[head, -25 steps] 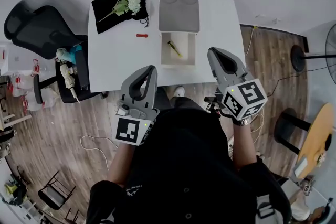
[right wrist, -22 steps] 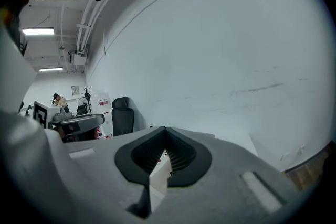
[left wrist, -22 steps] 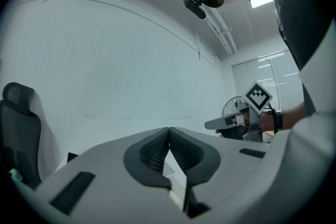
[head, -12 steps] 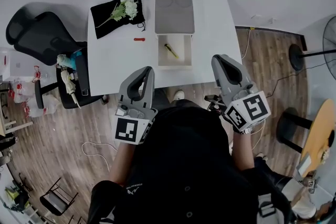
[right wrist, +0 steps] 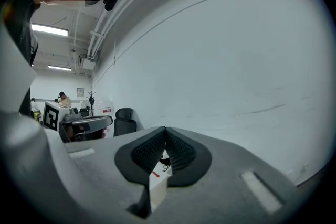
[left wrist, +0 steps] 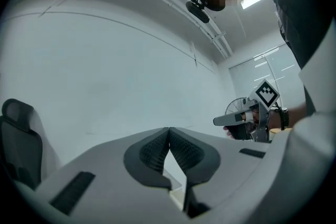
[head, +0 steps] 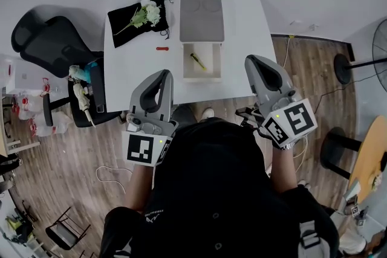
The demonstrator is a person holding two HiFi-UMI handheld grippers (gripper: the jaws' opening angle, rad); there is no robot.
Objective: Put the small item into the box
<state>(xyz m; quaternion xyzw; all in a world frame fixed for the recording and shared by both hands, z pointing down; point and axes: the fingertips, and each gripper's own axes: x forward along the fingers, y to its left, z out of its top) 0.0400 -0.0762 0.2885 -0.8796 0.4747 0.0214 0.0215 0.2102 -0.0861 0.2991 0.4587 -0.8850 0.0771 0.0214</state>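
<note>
An open white box [head: 201,61] stands mid-table with a yellow-green pen-like item [head: 198,61] inside. Its grey lid [head: 202,18] lies just behind it. A small red item [head: 162,48] rests on the table left of the box. My left gripper [head: 164,74] is held off the table's near edge, shut and empty, with the jaws meeting at the tips [left wrist: 169,129]. My right gripper [head: 251,61] hovers at the near right edge, also shut and empty [right wrist: 165,129]. Under the closed jaws in the right gripper view I see the box [right wrist: 159,182] and the red item [right wrist: 155,173].
A black cloth [head: 124,24] with white flowers [head: 147,10] lies at the table's back left. A black office chair [head: 45,45] and a cluttered side chair [head: 91,87] stand to the left. A fan stand [head: 346,63] and cables [head: 314,93] are on the wooden floor at right.
Both grippers stay shut near the table's front edge. The left one has drifted slightly left and back toward the person, the right one slightly right. Nothing on the table moved.
</note>
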